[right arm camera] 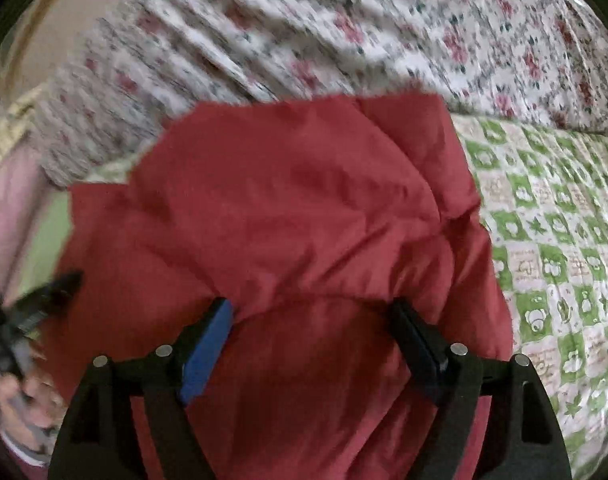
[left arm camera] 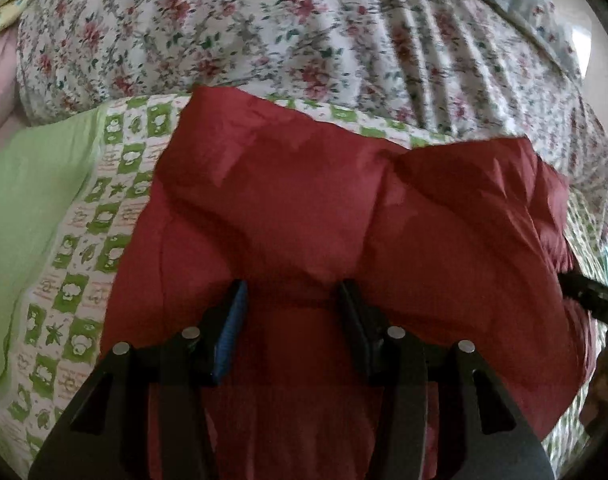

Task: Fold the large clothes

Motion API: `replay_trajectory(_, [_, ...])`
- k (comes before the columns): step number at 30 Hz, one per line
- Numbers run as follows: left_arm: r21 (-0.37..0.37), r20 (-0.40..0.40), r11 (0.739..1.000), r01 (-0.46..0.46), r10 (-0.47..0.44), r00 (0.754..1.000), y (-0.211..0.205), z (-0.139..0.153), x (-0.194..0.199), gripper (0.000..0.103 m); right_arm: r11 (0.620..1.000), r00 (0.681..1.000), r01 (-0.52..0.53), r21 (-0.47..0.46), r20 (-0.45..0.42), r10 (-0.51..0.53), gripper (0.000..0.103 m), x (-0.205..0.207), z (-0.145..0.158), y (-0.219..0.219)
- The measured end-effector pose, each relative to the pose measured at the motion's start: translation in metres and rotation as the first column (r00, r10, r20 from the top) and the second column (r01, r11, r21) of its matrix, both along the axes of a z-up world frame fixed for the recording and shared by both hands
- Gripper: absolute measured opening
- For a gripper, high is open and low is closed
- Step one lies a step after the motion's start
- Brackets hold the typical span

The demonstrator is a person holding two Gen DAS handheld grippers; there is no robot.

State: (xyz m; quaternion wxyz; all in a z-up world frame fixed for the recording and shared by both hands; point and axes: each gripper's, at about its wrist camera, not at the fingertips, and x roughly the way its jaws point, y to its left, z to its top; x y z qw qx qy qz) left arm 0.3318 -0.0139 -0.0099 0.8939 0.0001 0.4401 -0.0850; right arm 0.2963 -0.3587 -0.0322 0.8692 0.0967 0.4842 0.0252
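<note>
A large puffy red jacket (left arm camera: 304, 208) lies on the bed, partly folded into a thick bundle; it also fills the right wrist view (right arm camera: 296, 220). My left gripper (left arm camera: 292, 296) is open, its fingers spread just above the jacket's near edge, holding nothing. My right gripper (right arm camera: 311, 312) is open too, jaws wide over the red fabric. The right gripper's tip (left arm camera: 591, 296) shows at the jacket's right edge in the left wrist view. The left gripper (right arm camera: 44, 292) shows blurred at the left in the right wrist view.
The jacket lies on a green-and-white checked sheet (left arm camera: 84, 248), also in the right wrist view (right arm camera: 551, 248). A floral quilt (left arm camera: 304, 32) is bunched behind it (right arm camera: 343, 32). A plain green cloth (left arm camera: 28, 200) lies at the left.
</note>
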Motion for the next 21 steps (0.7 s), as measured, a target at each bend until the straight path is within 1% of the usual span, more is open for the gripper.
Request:
replay_trajectory(2, [0.004,-0.010,1.000,-0.023,0.023,1.000,0.005,-0.004,0.010,0.047,0.999,0.999,0.036,0.010,-0.008,-0.036,0.084,0.003,-0.006,-0.009])
replay_trajectory(5, [-0.011,-0.038,0.999,-0.044,0.043,0.998,0.008,-0.011,0.023,0.047,0.995,0.996,0.084,0.051,-0.032,-0.082,0.086,0.010,-0.016,-0.023])
replay_trajectory(7, [-0.007,-0.043,0.998,-0.059,0.059,0.997,0.009,-0.016,0.031,0.047,0.991,0.993,0.108,0.073,-0.046,-0.105,0.087,0.012,-0.020,-0.029])
replay_trajectory(11, [0.028,-0.045,0.997,-0.074,0.075,0.996,0.004,-0.024,0.041,0.047,0.990,0.992,0.123,0.067,-0.049,-0.119,0.090,0.016,-0.022,-0.029])
replay_trajectory(13, [0.026,-0.047,0.997,-0.074,0.075,0.996,0.004,-0.022,0.041,0.047,0.989,0.991,0.127,0.073,-0.051,-0.124,0.090,0.018,-0.024,-0.032])
replay_trajectory(16, [-0.007,-0.043,0.998,-0.063,0.062,0.997,0.010,-0.017,0.034,0.047,0.989,0.991,0.129,0.075,-0.048,-0.126,0.091,0.017,-0.024,-0.032])
replay_trajectory(21, [-0.087,-0.040,0.995,-0.051,0.048,0.998,0.026,-0.001,0.013,0.047,0.987,0.990,0.137,0.085,-0.051,-0.133,0.096,0.017,-0.025,-0.036])
